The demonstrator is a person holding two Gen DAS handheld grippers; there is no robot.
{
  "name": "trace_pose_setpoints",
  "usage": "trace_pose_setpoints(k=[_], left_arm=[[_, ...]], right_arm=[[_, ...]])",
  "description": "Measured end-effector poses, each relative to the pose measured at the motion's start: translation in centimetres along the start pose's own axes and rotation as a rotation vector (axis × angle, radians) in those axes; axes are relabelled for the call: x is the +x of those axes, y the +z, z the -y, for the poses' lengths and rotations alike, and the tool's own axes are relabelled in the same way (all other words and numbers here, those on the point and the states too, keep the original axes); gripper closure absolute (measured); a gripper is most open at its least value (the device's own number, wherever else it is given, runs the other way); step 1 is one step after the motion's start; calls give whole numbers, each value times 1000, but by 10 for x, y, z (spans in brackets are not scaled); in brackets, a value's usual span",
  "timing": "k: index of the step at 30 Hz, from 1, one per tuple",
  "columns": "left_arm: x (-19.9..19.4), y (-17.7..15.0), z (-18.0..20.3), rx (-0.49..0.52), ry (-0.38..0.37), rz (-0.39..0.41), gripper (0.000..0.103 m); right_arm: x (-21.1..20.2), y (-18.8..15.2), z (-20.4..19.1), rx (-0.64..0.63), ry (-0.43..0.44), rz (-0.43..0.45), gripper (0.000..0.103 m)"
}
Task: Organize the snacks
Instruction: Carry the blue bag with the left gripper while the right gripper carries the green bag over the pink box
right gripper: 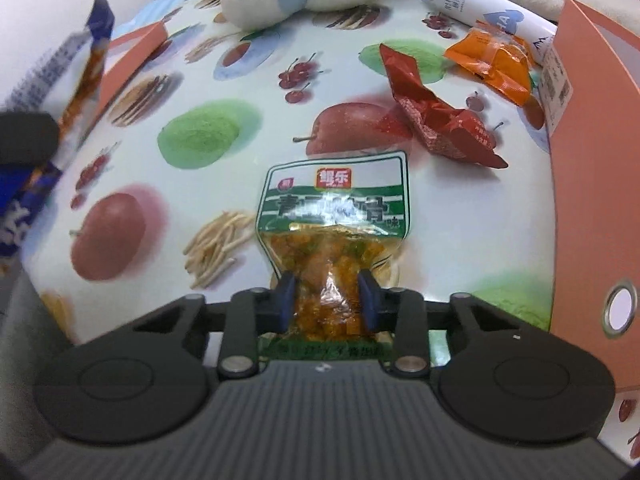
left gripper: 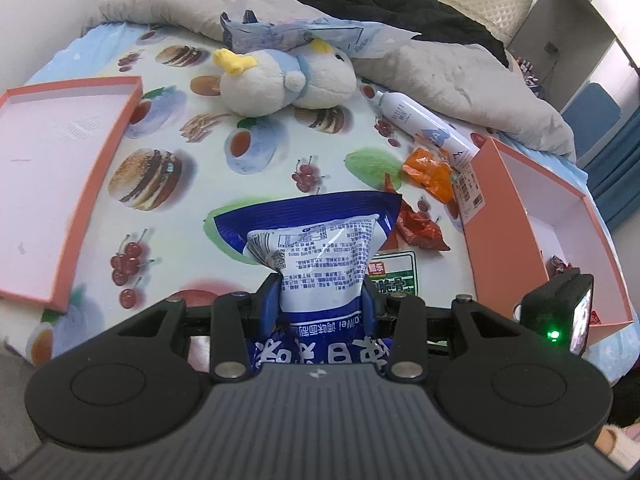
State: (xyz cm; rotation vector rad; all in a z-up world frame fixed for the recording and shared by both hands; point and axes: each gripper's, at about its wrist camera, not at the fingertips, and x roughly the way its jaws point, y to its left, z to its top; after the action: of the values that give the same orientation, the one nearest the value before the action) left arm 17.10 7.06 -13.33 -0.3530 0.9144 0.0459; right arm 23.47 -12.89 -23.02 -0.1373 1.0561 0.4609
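My left gripper [left gripper: 320, 300] is shut on a blue-and-white snack bag [left gripper: 316, 248], held up over the fruit-print sheet; the same bag shows at the left edge of the right wrist view [right gripper: 80, 64]. My right gripper [right gripper: 327, 300] is down on the sheet with both pads pinching the clear lower end of a green-labelled snack packet [right gripper: 336, 204] with orange contents. A corner of that packet shows beside the blue bag [left gripper: 394, 276]. A crumpled red packet [right gripper: 436, 120] and an orange packet [right gripper: 492, 60] lie beyond it, near the pink box [right gripper: 588, 120].
The open pink box [left gripper: 504, 216] stands at the right with a wrapped item inside. Its shallow lid [left gripper: 96, 184] lies at the left. A plush bird [left gripper: 280, 80], a white spray bottle [left gripper: 424, 124] and grey bedding [left gripper: 460, 76] lie further back.
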Motion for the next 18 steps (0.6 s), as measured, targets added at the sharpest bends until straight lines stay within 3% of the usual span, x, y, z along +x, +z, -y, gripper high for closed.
trace_pose_setpoints(k=[6, 18], left_arm=[[1, 12, 9, 28, -10, 5, 57], [-35, 66, 51, 90, -47, 93, 57]], right_arm=[[-33, 6, 5, 77, 3, 47, 70], [-150, 49, 23, 102, -21, 265, 69]])
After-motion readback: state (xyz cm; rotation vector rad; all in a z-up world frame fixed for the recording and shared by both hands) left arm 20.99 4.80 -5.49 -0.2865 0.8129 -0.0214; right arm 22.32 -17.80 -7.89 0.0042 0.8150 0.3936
